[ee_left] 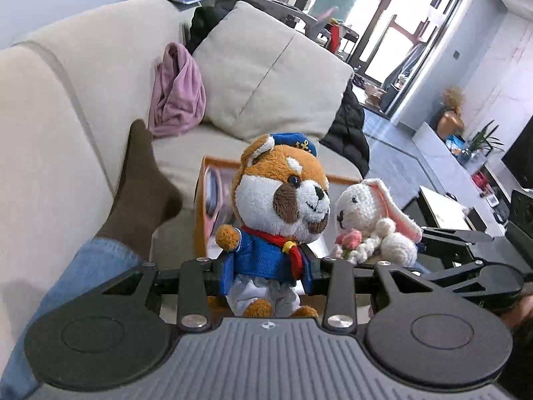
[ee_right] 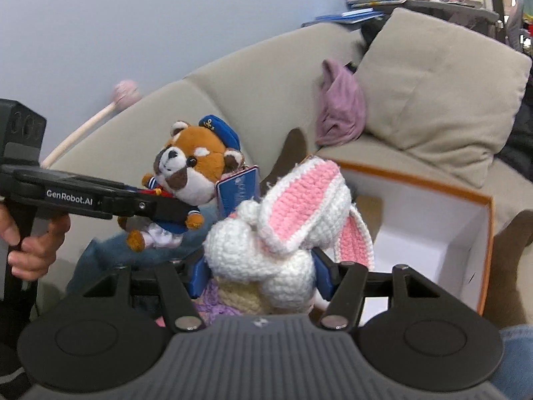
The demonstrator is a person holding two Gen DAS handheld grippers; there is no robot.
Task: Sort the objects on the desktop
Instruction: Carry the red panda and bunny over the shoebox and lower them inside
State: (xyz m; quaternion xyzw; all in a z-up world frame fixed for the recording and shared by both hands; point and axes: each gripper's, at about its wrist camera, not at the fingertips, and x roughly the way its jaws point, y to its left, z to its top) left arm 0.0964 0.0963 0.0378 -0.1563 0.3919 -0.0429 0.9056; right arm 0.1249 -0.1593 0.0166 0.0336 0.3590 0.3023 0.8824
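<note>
My left gripper [ee_left: 269,275] is shut on a plush red panda [ee_left: 283,196] in a blue sailor suit and cap, held upright in the air. My right gripper [ee_right: 263,273] is shut on a white crocheted rabbit [ee_right: 266,250] with pink ears. The two toys are side by side, almost touching: the rabbit [ee_left: 369,223] shows just right of the panda in the left wrist view, and the panda [ee_right: 190,170] with the left gripper [ee_right: 156,208] shows at left in the right wrist view. An open white box with an orange rim [ee_right: 433,233] lies behind the rabbit.
A beige sofa [ee_left: 83,106] with a cushion [ee_left: 266,73] and a purple cloth [ee_left: 176,93] lies behind. The person's leg in jeans and brown sock [ee_left: 140,193] rests on it. A pink-headed wooden stick [ee_right: 90,123] leans at left.
</note>
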